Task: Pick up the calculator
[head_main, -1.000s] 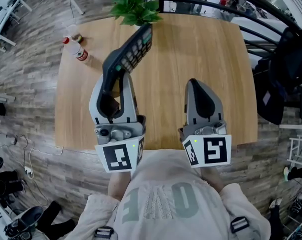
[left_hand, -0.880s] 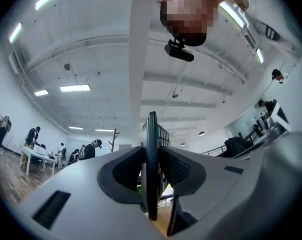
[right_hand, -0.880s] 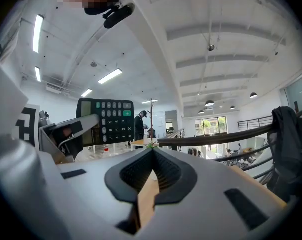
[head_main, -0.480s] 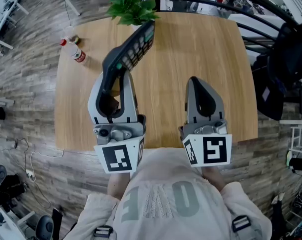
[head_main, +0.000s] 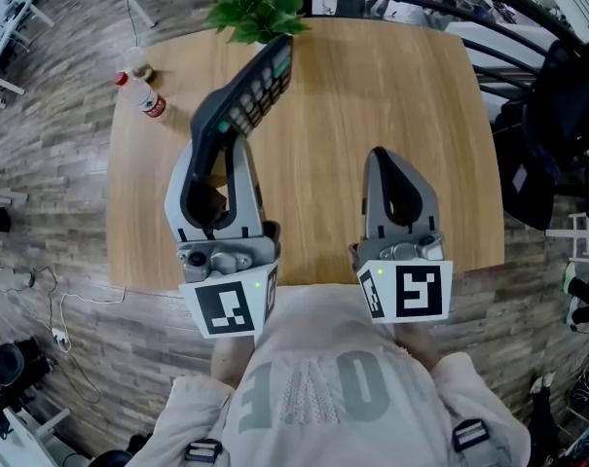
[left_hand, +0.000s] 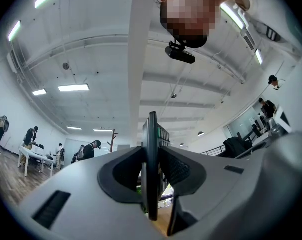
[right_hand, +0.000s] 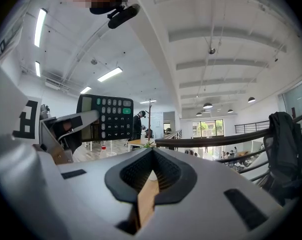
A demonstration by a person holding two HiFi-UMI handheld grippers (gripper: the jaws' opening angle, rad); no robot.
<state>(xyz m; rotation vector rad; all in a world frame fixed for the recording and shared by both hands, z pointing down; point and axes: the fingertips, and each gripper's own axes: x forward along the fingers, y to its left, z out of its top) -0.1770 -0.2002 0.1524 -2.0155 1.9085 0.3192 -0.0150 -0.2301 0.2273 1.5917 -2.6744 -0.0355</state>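
While left tool (head_main: 214, 154) clamped the calculator (head_main: 250, 90) by its near end, long axis pointed up toward the plant (head_main: 255, 13), clear of the surface (head_main: 391, 86); right tool (head_main: 377, 159) sat closed, empty.

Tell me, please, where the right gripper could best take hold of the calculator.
Probably the free key end of the calculator, sticking out beyond the left gripper clamped on its display end. It is a thin slab with keys facing the right gripper, so come edge-on from the right, jaws across face and back.
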